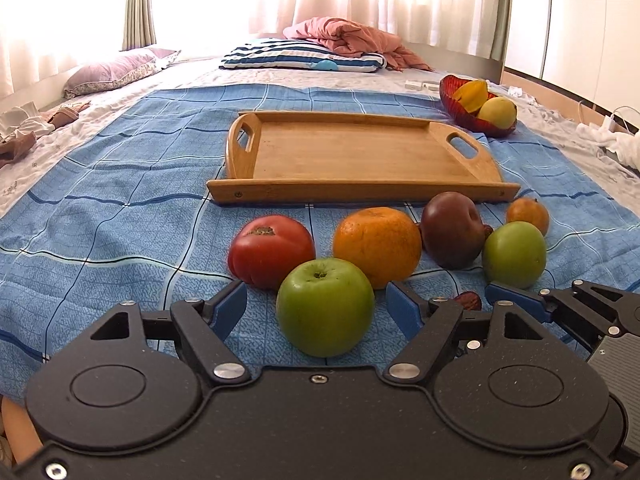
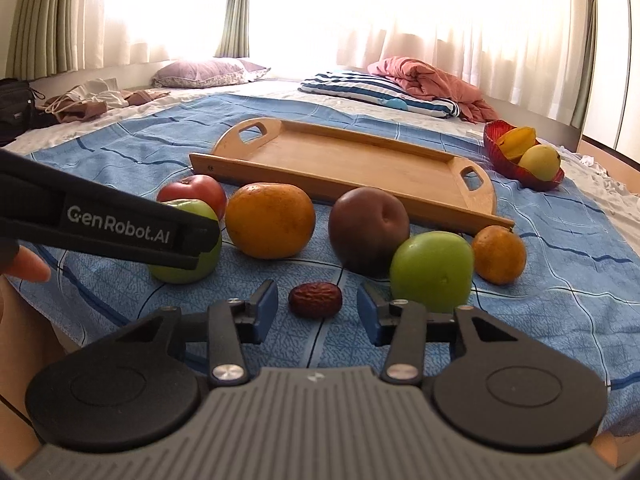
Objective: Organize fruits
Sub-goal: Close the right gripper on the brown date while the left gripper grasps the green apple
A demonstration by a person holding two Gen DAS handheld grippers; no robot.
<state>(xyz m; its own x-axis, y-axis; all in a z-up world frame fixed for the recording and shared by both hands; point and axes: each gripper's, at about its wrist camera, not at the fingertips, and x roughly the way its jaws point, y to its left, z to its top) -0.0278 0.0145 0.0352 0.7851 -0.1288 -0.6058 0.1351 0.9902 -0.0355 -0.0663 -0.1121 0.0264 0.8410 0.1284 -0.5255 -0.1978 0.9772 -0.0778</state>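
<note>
Several fruits lie on the blue bedspread in front of an empty wooden tray. My left gripper is open, its blue pads on either side of a green apple, not touching it. Behind are a red tomato, a large orange, a dark pomegranate, a second green apple and a small orange. My right gripper is open around a brown date.
A red bowl with a starfruit and a yellow fruit sits at the tray's far right. Pillows and a pink blanket lie at the bed's head. Clothes lie at the left edge. The left gripper's body crosses the right wrist view.
</note>
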